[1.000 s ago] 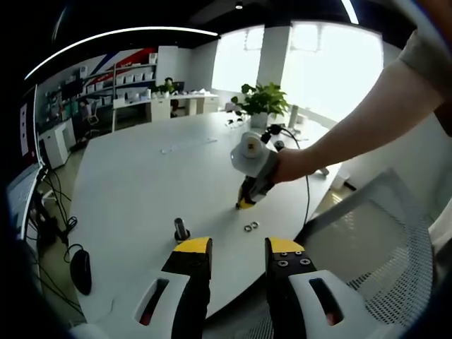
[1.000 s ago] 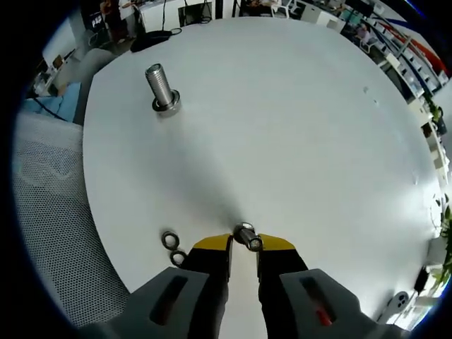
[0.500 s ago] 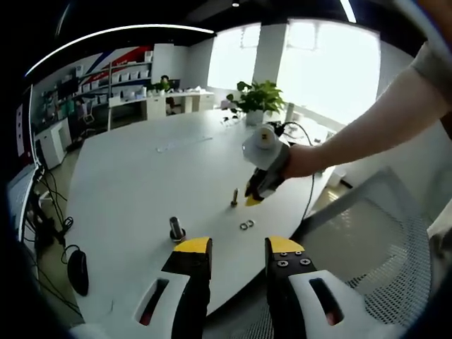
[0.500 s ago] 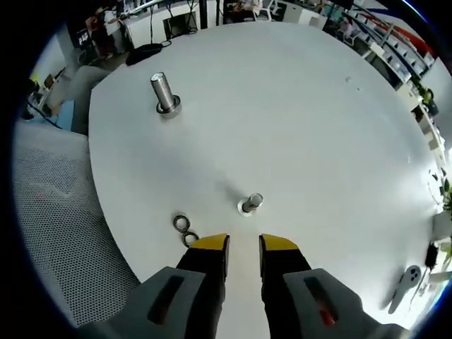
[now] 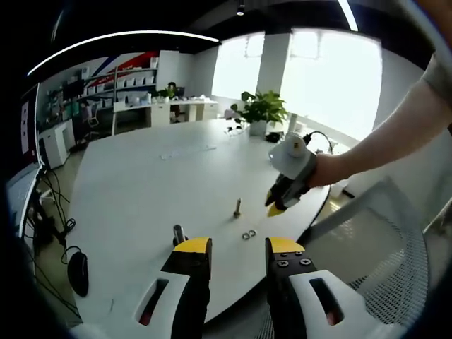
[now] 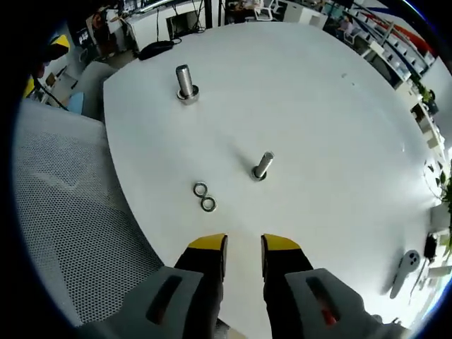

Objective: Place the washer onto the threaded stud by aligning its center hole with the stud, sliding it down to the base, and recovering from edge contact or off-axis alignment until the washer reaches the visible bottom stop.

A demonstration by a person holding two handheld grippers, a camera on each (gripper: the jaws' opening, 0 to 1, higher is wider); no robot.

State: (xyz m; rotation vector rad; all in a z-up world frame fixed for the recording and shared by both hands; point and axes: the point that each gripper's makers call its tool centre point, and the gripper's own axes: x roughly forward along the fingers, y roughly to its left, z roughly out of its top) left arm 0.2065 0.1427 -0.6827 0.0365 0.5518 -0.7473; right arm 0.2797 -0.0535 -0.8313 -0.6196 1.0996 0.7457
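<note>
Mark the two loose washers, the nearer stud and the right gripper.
two loose washers [image 6: 205, 197], right gripper view, where the touching rings meet.
nearer stud [image 6: 263, 165], right gripper view, mid threaded shaft.
right gripper [image 6: 244, 246], right gripper view, gap between the yellow tips.

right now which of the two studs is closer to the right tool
The smaller stud, standing just beyond the two washers. The thicker stud stands much farther from the right tool, near the table's far edge.
</note>
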